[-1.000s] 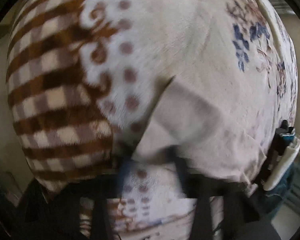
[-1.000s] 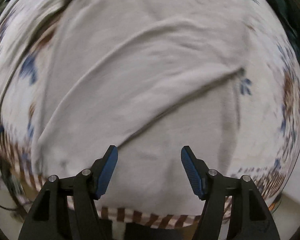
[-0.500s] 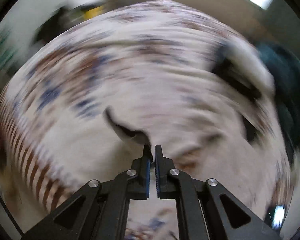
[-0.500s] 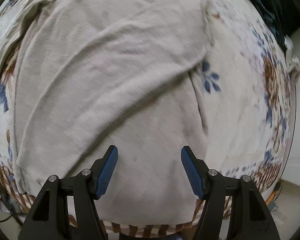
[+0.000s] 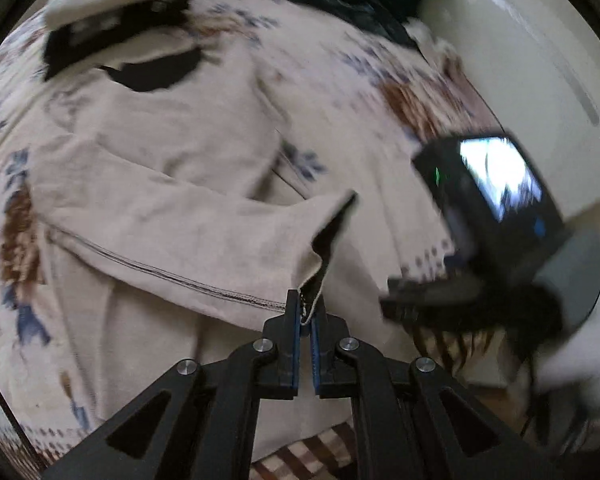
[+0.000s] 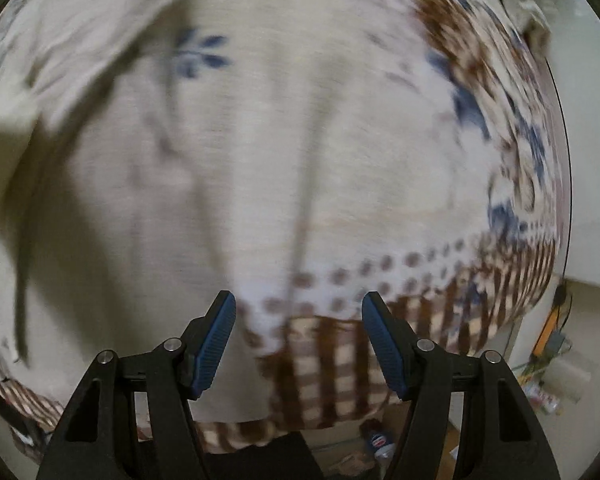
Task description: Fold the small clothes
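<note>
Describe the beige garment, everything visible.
The beige garment looks like soft knit, plain, with a stitched seam running across it. It lies spread and wrinkled on a patterned blanket, partly folded over itself. One hemmed corner is lifted and pinched in the shut left claw, opening a dark gap beneath. The right claw is open, over its lower edge, not gripping it.

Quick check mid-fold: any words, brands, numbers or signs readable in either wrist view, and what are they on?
None can be read.
Bottle on the floor, right wrist view: a round red, white and blue logo, its lettering too small and blurred.
Device screen, left wrist view: bright but smeared, no text legible.
Beige garment and patterned blanket: prints only, no lettering.
</note>
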`<action>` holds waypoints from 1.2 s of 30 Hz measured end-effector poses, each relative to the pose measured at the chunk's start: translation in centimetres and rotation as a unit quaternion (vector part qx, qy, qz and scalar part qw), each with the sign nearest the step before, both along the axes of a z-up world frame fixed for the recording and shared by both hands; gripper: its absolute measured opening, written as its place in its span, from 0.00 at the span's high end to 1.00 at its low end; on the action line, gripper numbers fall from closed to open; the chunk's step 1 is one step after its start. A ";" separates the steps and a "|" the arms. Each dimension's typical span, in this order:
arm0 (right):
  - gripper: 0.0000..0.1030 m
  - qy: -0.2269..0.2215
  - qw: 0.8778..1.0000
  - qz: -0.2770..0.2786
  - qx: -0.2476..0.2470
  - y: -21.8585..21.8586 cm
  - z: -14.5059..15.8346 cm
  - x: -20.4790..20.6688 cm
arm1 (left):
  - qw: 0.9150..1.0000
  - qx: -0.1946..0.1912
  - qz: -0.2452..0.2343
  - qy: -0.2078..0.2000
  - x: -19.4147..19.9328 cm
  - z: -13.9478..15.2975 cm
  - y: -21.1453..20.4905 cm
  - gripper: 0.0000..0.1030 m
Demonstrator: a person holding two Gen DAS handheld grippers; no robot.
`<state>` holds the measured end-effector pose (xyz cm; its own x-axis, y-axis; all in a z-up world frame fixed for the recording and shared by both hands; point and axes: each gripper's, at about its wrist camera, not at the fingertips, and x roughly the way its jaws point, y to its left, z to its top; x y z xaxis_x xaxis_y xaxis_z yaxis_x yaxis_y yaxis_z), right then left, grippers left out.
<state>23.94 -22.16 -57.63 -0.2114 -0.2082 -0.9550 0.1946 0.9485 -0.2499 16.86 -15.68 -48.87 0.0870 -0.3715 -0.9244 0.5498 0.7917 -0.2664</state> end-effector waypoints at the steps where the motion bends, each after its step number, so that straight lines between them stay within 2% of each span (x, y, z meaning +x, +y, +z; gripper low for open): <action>1: 0.34 0.001 1.000 -0.009 0.003 -1.0 -0.2 -0.2 | 1.000 0.009 -0.017 0.004 -0.4 -0.4 -0.4 0.97; 3: 0.34 0.000 1.000 -0.021 0.014 -2.3 -0.4 -0.8 | 0.999 0.032 -0.037 0.020 -0.5 -1.1 -1.4 0.95; 4: 0.34 -0.003 0.999 -0.025 0.021 -2.8 -0.6 -0.8 | 0.998 0.036 -0.038 0.034 -0.4 -1.3 -1.4 0.95; 6: 0.34 -0.016 0.998 -0.036 0.039 -4.3 -0.4 -1.1 | 0.997 0.048 -0.025 0.047 -0.2 -1.6 -0.5 0.88; 7: 0.34 -0.024 0.998 -0.041 0.050 -4.9 -0.2 -1.3 | 0.997 0.063 -0.012 0.041 -0.1 -1.5 0.2 0.72; 8: 0.34 -0.035 0.996 -0.046 0.061 -5.4 0.2 -1.4 | 0.996 0.080 0.002 0.035 0.1 -1.6 1.1 0.46; 10: 0.34 -0.065 0.994 -0.048 0.068 -6.2 1.2 -1.5 | 0.992 0.117 0.036 0.038 0.8 -2.2 2.7 0.15; 12: 0.34 -0.094 0.991 -0.041 0.090 -6.1 2.3 -1.4 | 0.986 0.135 0.080 0.052 1.5 -3.0 5.0 0.15; 15: 0.34 -0.111 0.983 -0.033 0.144 -5.0 2.6 -1.1 | 0.973 0.153 0.155 0.073 2.2 -4.0 8.7 0.15; 18: 0.34 -0.098 0.973 -0.042 0.203 -4.0 1.3 -1.1 | 0.958 0.168 0.216 0.084 2.8 -4.8 11.8 0.15; 21: 0.35 -0.074 0.964 -0.075 0.245 -3.5 -0.8 -1.6 | 0.947 0.177 0.254 0.088 3.2 -5.3 14.1 0.15; 22: 0.45 -0.071 0.962 -0.084 0.251 -3.4 -1.4 -1.9 | 0.944 0.181 0.262 0.088 3.3 -5.4 14.8 0.15; 23: 0.59 -0.071 0.962 -0.089 0.247 -2.8 -1.5 -2.2 | 0.942 0.184 0.269 0.086 3.5 -5.5 15.4 0.15; 24: 0.89 -0.070 0.966 -0.089 0.232 -2.8 -1.7 -2.7 | 0.940 0.184 0.273 0.086 3.6 -5.4 16.1 0.15; 25: 0.93 -0.070 0.968 -0.090 0.224 -2.4 -1.3 -2.6 | 0.939 0.184 0.277 0.085 3.7 -5.5 16.5 0.15; 29: 0.95 -0.082 0.973 -0.079 0.200 -2.4 0.3 -4.5 | 0.939 0.189 0.278 0.078 4.0 -5.9 18.0 0.15; 36: 0.96 -0.055 0.983 -0.056 0.163 -1.6 1.2 -7.9 | 0.930 0.184 0.301 0.099 2.1 -7.5 21.3 0.15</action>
<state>15.99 -23.80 -56.43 -0.1063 0.1322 -0.9855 0.3105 0.9460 0.0934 18.98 5.64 -56.39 -0.0084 0.0344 -0.9994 -0.0539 0.9979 0.0348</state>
